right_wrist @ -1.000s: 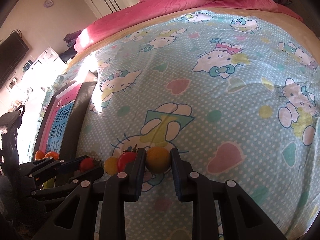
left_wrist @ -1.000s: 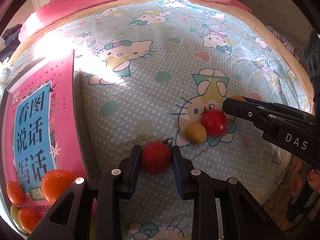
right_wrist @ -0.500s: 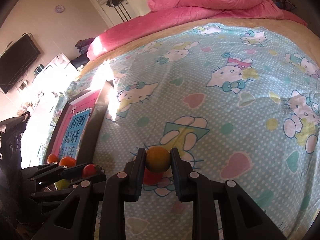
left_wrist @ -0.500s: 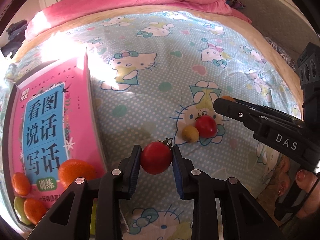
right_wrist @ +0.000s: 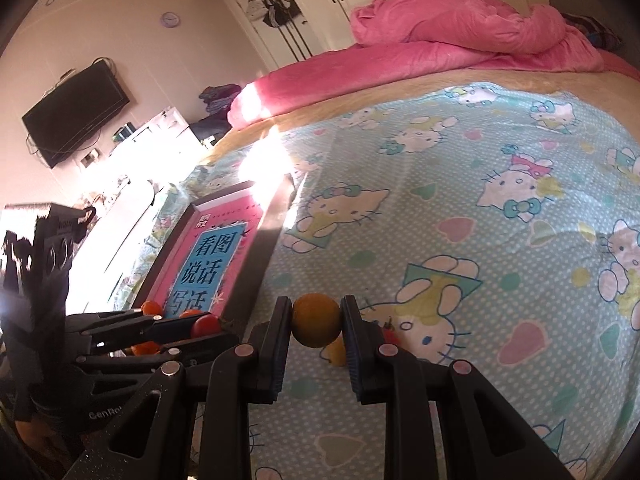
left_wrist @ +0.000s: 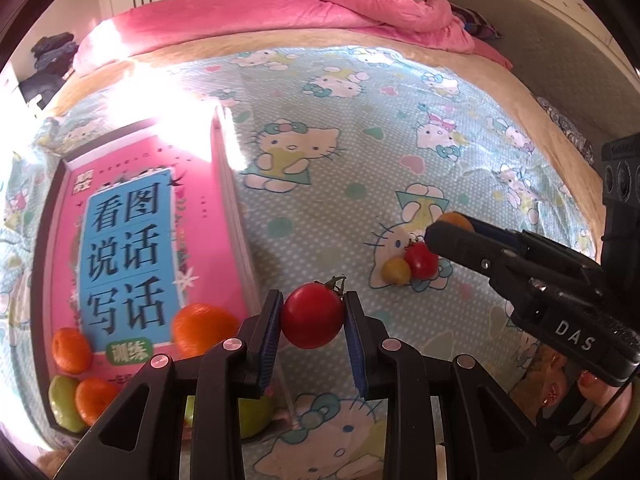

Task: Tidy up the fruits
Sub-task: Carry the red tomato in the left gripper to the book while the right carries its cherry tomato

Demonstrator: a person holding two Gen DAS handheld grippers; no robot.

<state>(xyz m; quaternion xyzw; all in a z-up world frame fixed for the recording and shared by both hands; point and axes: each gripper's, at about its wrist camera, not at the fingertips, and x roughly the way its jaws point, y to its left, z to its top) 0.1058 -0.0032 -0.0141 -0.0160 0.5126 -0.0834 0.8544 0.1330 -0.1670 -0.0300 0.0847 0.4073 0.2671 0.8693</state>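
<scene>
Writing: pink book cover reads 看图说话写话; right gripper body reads DAS.
Left gripper: pinching a round glossy red tomato with green stem, right of the book.
Right gripper fruit: dull orange-yellow ball clamped between its pads.
On book: three tangerines, one green fruit.
Right of book, on sheet: small red tomato touching a yellow fruit.

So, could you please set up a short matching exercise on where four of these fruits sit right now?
Things:
1. red tomato
2. orange fruit
3. yellow fruit
4. tangerine

Places:
a. on the book
b. in the right gripper
c. on the sheet
d. in the left gripper

Pairs: 1-d, 2-b, 3-c, 4-a
</scene>
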